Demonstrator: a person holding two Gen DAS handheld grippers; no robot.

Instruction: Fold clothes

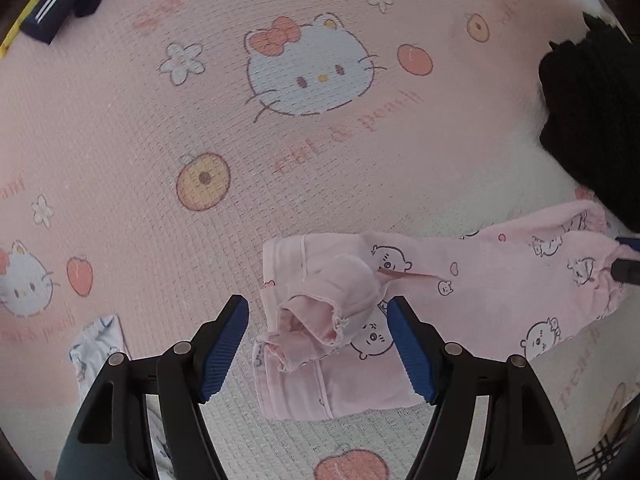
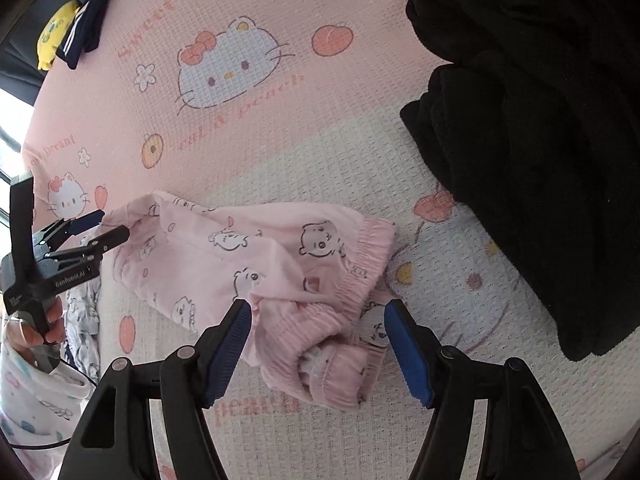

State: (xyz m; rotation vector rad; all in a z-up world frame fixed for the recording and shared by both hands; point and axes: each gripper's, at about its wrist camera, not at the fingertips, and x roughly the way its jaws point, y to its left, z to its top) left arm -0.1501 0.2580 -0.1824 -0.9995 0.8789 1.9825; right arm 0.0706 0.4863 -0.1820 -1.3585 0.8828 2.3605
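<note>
Small pink trousers (image 1: pixel 460 292) printed with bears lie crumpled on the pink cat-print bedspread (image 1: pixel 200 120). My left gripper (image 1: pixel 318 312) hangs open over the leg cuffs (image 1: pixel 316 320), which sit between its blue pads without being pinched. My right gripper (image 2: pixel 318 312) stands open over the gathered waistband (image 2: pixel 352 272) at the trousers' (image 2: pixel 224 248) other end, with cloth between its fingers and not clamped. The right wrist view shows the left gripper (image 2: pixel 110 226) at the cuff end. A tip of the right gripper (image 1: pixel 626 258) shows at the edge of the left wrist view.
A pile of black garments (image 2: pixel 520 140) lies at the right, close to the waistband, and shows as black garments (image 1: pixel 592 120) in the left wrist view. A navy striped garment (image 2: pixel 88 20) and a yellow toy (image 2: pixel 54 36) lie far left. White printed cloth (image 1: pixel 100 344) lies beside the left gripper.
</note>
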